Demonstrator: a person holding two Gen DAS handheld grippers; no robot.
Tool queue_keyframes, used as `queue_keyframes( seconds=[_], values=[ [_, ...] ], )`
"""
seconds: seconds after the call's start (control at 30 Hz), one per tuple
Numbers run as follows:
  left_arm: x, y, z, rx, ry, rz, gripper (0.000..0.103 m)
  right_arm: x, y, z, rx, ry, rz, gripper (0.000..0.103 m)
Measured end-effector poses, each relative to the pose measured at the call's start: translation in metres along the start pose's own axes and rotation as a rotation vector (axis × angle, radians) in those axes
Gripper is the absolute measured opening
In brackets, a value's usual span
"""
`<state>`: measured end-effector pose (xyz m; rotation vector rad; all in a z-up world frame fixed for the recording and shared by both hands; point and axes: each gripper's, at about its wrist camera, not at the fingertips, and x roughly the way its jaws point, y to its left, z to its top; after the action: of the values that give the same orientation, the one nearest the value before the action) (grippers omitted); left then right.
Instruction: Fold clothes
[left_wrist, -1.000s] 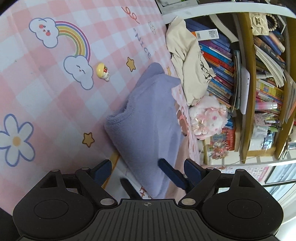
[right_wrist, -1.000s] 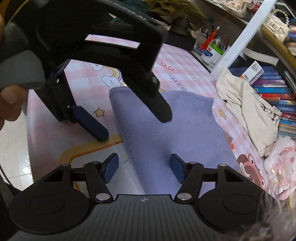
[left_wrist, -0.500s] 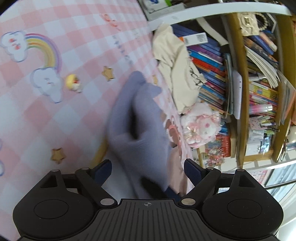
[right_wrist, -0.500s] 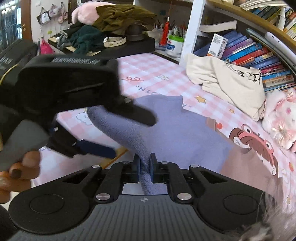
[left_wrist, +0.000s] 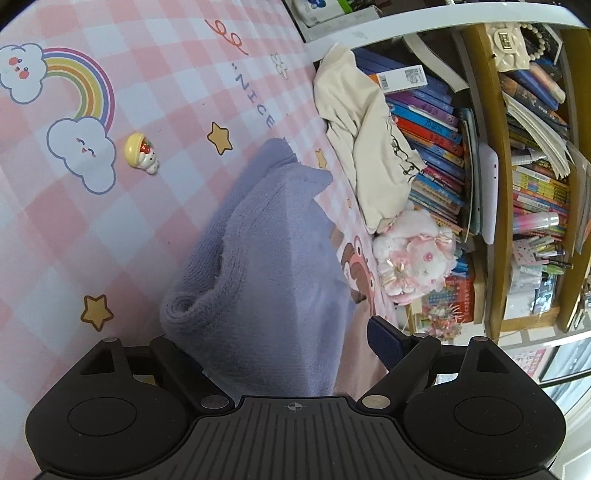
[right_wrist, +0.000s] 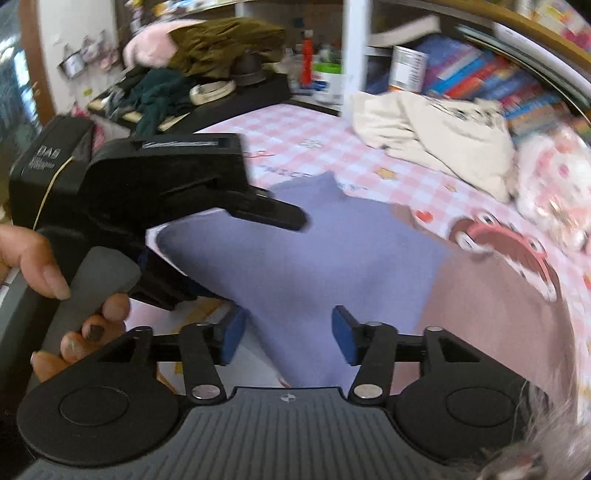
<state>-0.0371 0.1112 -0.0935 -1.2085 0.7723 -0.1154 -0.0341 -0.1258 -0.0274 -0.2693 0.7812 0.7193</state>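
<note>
Purple knit sweater (left_wrist: 269, 266) lies bunched on the pink checked mat (left_wrist: 110, 221) between my left claw (left_wrist: 291, 347) and my right claw (right_wrist: 284, 332), both spread wide and gripping nothing, with a cream shirt (left_wrist: 365, 140) against the bookshelf (left_wrist: 517, 166) beyond.

Right gripper (right_wrist: 287, 334) fingers spread around the purple garment (right_wrist: 314, 258) (view blurred).

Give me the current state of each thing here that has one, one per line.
Purple knitted garment: partly folded, bunched, lying on the pink checked mat.
Cream shirt: crumpled, unfolded, against the books.
Left gripper: open, garment between its fingers.
Right gripper: open, garment between its fingers.
</note>
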Motion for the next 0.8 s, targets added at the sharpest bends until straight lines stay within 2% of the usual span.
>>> queue_keyframes(
  seconds=[0.17,0.3,0.43,0.63,0.8],
  values=[
    [0.000,-0.002,-0.003,0.015,-0.013,0.002,0.087,-0.027,-0.041,-0.023,0.186,0.017,-0.090,0.061],
    [0.001,-0.005,-0.005,0.039,-0.017,0.015,0.087,-0.053,-0.080,-0.047,0.405,0.017,-0.176,0.062],
    [0.000,-0.005,-0.007,0.056,-0.028,0.013,0.087,-0.073,-0.111,-0.069,0.599,0.015,-0.226,0.062],
    [0.000,-0.007,-0.013,0.071,-0.066,0.022,0.087,-0.094,-0.141,-0.096,0.690,0.023,-0.285,0.061],
    [-0.001,-0.008,-0.020,0.053,-0.112,0.034,0.088,-0.100,-0.165,-0.107,0.708,0.021,-0.265,0.059]
  ],
)
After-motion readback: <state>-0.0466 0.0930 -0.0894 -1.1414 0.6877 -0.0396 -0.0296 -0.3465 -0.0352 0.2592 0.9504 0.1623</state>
